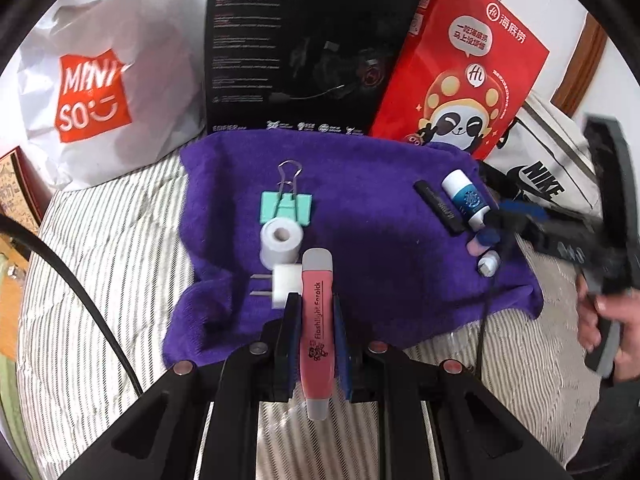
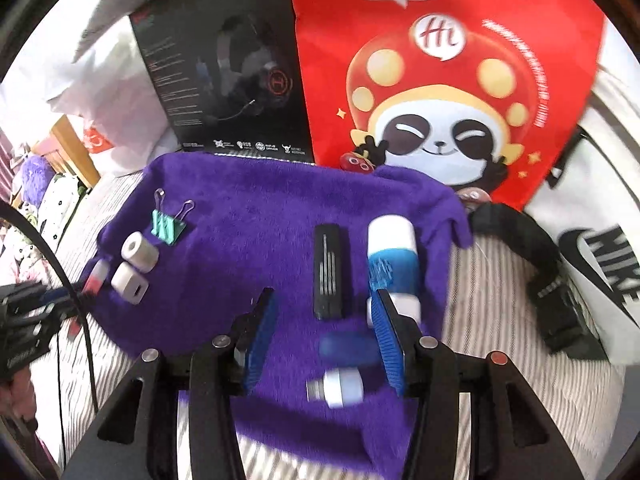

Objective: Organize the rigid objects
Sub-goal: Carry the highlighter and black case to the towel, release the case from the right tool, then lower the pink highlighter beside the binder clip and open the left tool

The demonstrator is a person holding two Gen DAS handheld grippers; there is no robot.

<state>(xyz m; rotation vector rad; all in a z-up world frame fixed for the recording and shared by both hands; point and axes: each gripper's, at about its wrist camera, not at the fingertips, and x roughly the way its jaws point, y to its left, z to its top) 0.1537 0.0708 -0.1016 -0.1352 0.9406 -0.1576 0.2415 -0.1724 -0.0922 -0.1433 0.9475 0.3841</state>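
The left tongs (image 1: 316, 320) pinch the pink flashlight earpick (image 1: 317, 320); it may bump the white plug (image 1: 285, 283). The right tongs (image 2: 324, 332), spread wide, may knock the small bulb (image 2: 340, 387).

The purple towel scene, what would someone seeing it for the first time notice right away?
Probably the bright purple towel spread on the striped bedding, with small items scattered across it, and the big red panda bag leaning behind it beside a black headset box. Next comes the pink flashlight earpick clamped between the left gripper fingers, just in front of a white plug. The right gripper is open over the towel's right side.
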